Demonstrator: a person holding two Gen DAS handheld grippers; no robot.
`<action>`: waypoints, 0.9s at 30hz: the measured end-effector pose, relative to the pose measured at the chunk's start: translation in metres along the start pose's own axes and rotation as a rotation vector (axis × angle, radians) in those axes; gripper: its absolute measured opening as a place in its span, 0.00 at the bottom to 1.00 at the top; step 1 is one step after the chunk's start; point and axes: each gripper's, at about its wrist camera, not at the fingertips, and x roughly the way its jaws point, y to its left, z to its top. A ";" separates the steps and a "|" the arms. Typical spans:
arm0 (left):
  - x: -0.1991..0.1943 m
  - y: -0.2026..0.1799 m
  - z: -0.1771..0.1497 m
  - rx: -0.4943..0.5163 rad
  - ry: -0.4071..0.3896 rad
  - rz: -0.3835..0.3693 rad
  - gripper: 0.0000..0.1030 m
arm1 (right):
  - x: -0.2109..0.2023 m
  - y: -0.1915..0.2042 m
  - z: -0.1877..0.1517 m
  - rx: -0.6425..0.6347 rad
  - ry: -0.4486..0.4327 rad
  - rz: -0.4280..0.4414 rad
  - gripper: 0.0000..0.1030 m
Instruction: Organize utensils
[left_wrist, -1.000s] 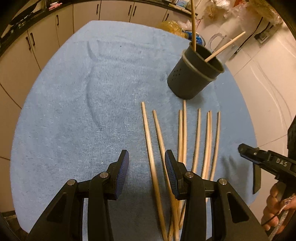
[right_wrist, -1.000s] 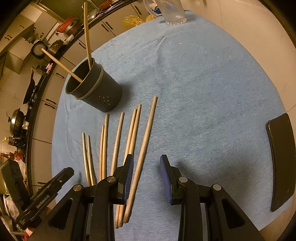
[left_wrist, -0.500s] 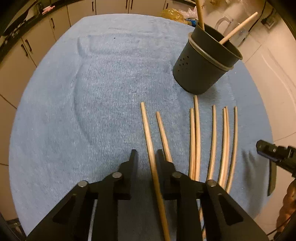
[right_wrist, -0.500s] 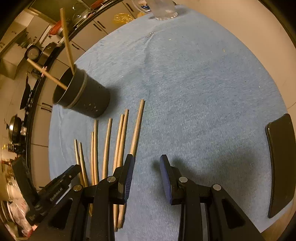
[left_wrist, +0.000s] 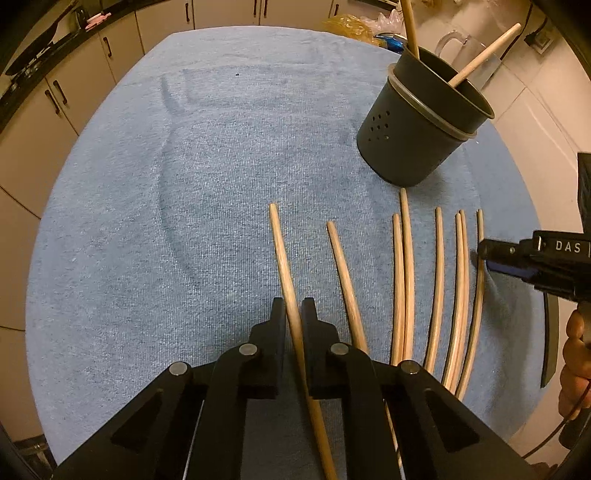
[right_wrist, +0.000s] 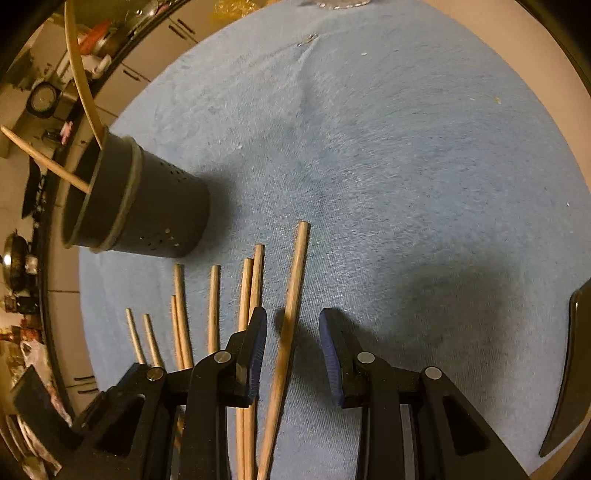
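Left tongs (left_wrist: 293, 317) pinched on the stick (left_wrist: 281, 258) farthest from the cup (left_wrist: 417, 136); right tongs (right_wrist: 293, 332) wide, straddling the stick (right_wrist: 295, 273) at the row's other end. Lift level, tip it upright, drop it into the cup; avoid nudging the neighbouring sticks (left_wrist: 436, 277) on the towel (left_wrist: 184, 184).

Your left gripper (left_wrist: 293, 314) hides the near ends of the chopsticks (left_wrist: 400, 280) at six o'clock. At three o'clock the frame edge cuts off your right gripper (left_wrist: 532, 258). The chopstick (right_wrist: 288, 325) between its fingers blurs.
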 end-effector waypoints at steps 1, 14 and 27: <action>0.000 -0.001 0.000 0.002 -0.001 0.003 0.08 | 0.000 0.004 0.001 -0.016 -0.007 -0.013 0.30; -0.021 -0.007 -0.002 -0.008 -0.083 -0.050 0.06 | -0.022 0.014 -0.018 -0.103 -0.053 0.034 0.06; -0.093 -0.006 -0.002 -0.011 -0.272 -0.083 0.06 | -0.103 0.039 -0.067 -0.254 -0.307 0.153 0.06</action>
